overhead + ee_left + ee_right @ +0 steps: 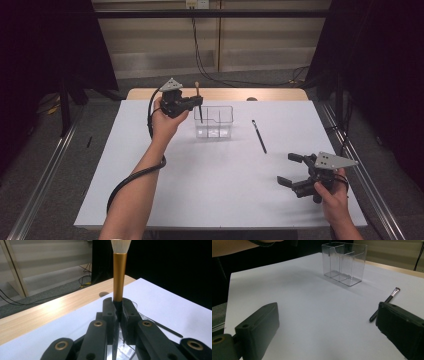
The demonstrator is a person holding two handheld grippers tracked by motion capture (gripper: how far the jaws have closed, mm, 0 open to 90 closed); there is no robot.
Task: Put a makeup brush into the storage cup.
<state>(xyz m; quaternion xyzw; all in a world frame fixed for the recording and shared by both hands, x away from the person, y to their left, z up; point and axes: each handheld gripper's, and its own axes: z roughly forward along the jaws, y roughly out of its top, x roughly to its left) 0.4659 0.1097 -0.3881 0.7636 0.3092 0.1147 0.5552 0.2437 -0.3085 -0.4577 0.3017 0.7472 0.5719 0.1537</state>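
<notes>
1. The gold-handled brush (199, 102) is clamped upright in the left gripper (196, 102), bristles up, directly over the left end of the clear organizer (222, 116); it is judged that this pose is kept so the handle can be lowered into a compartment.
2. The right gripper (292, 170) is held with its jaws spread and nothing between them, near and to the right of the organizer, apparently waiting.
3. A 2nd brush, the thin black brush (259, 136), is left lying flat just right of the organizer, between it and the right gripper.
4. In the left gripper view, the pads are seen pressed on the dark handle below the gold ferrule (119, 277), a detail too small in the high view.
5. In the right gripper view, the organizer's inner dividers are shown, with its compartments seemingly empty.
</notes>
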